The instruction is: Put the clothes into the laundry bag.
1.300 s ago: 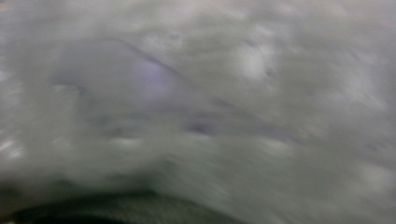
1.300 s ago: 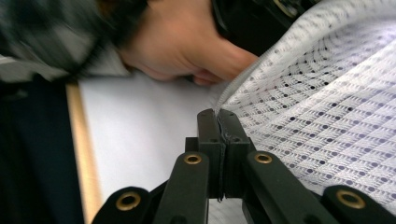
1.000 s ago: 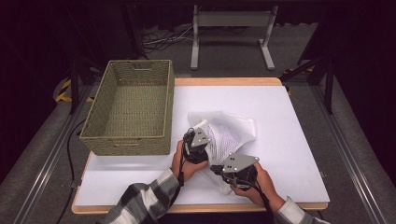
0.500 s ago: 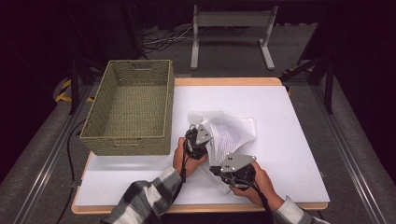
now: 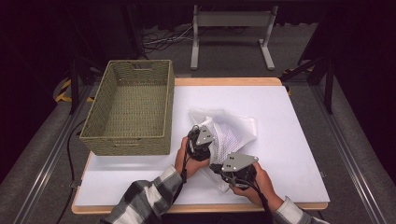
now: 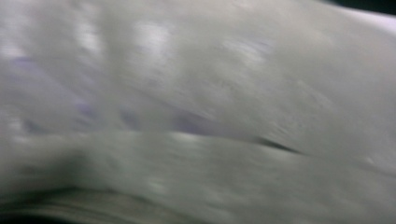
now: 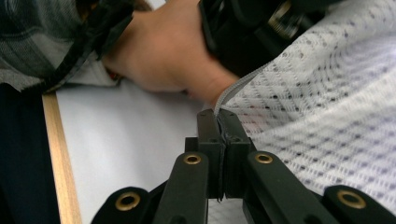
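Observation:
A white mesh bag (image 5: pixel 236 130) lies crumpled on the white table (image 5: pixel 280 116), near its front. My right gripper (image 7: pixel 218 114) is shut on the bag's grey edge seam, which runs out from between the closed jaws; in the high view it (image 5: pixel 220 168) sits at the bag's near corner. My left gripper (image 5: pixel 205 137) is pushed against the bag's left side, its jaws hidden in the folds. Those jaws have just been opening. The left gripper view is a blur of white mesh (image 6: pixel 210 93), so I cannot tell whether cloth lies between them.
An olive woven basket (image 5: pixel 128 109) stands on the table's left part, just left of the bag. A grey metal stand (image 5: pixel 231 28) is on the floor beyond the far edge. The table's wooden front edge (image 7: pixel 58 154) runs close to my right gripper.
My left gripper has shifted slightly to the right against the bag, and the folds beside it have moved a little. The right gripper keeps its hold in the same place.

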